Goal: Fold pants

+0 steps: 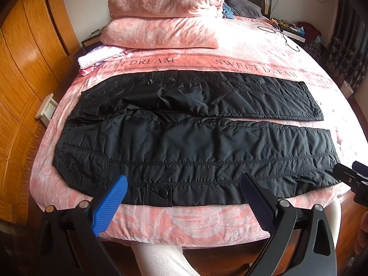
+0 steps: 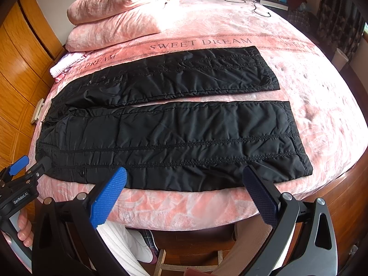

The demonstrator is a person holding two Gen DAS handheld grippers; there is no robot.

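Your black pants (image 1: pixel 184 142) lie spread flat across the pink bed (image 1: pixel 264 53), waist toward the wooden wardrobe (image 1: pixel 27 69) side and both legs running out to the right, unfolded. The near leg sits along the bed's front edge, the far leg lies just beyond it with a narrow strip of bedcover showing between them, close at the crotch and wider toward the cuffs. Your left hand-held gripper (image 1: pixel 184 184) hovers over the near edge of the pants with its fingers spread wide apart, grasping nothing; the blue pad (image 1: pixel 110 207) and the dark pad (image 1: pixel 260 202) bracket the snap pocket (image 1: pixel 161 193) on the near leg. Your right hand-held gripper (image 2: pixel 184 177) is likewise released, spread above the lower part of the near leg, closer to the cuff (image 2: pixel 299 142), and it holds nothing. In the right wrist view your left hand (image 2: pixel 23 227) shows wrapped round its handle at the waist end of the pants. Two pink pillows (image 1: pixel 165 16) are stacked at the head of the bed, well apart from the pants, and a small pale folded cloth (image 1: pixel 99 56) rests beside them near the bed's edge.
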